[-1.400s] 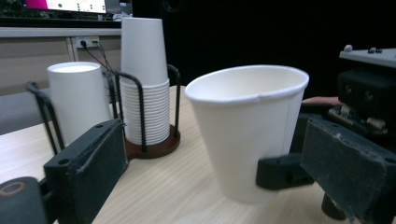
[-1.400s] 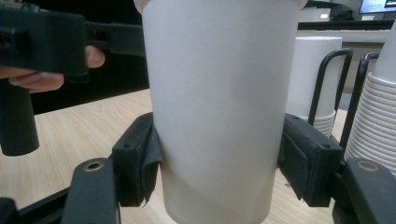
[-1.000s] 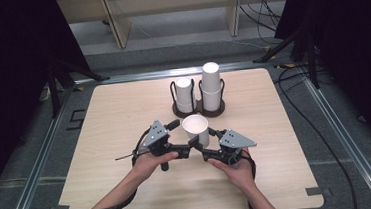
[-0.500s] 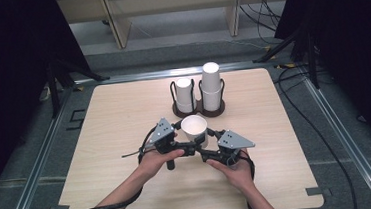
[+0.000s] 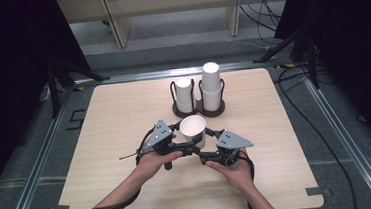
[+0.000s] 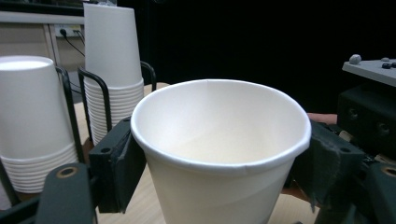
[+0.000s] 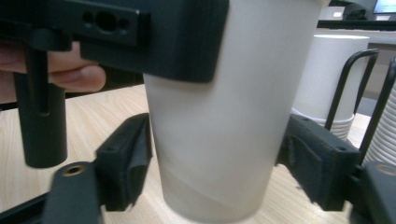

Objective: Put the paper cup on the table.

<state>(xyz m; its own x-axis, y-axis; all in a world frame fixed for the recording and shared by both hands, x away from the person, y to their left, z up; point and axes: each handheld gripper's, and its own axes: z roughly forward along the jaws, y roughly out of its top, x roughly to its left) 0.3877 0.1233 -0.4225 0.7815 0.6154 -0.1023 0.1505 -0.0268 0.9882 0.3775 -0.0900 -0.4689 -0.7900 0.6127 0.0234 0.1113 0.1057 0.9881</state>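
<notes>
A white paper cup point(image 5: 193, 126) stands upright with its mouth open, near the middle of the table, held from both sides. My left gripper point(image 5: 189, 143) comes in from the left and is shut on it just under the rim; in the left gripper view the pads press both sides of the cup point(image 6: 219, 140). My right gripper point(image 5: 204, 150) comes in from the right and is shut on the cup's lower wall point(image 7: 219, 116). Whether the base touches the table I cannot tell.
Behind the cup, a dark wire rack point(image 5: 199, 111) holds two upside-down cup stacks, a short one point(image 5: 184, 92) and a taller one point(image 5: 211, 85). The wooden table point(image 5: 119, 114) has bare surface on the left and right. Metal rails run along its edges.
My left gripper has moved right, up to the cup, and shut on it near the rim. The right gripper and the cup have barely shifted.
</notes>
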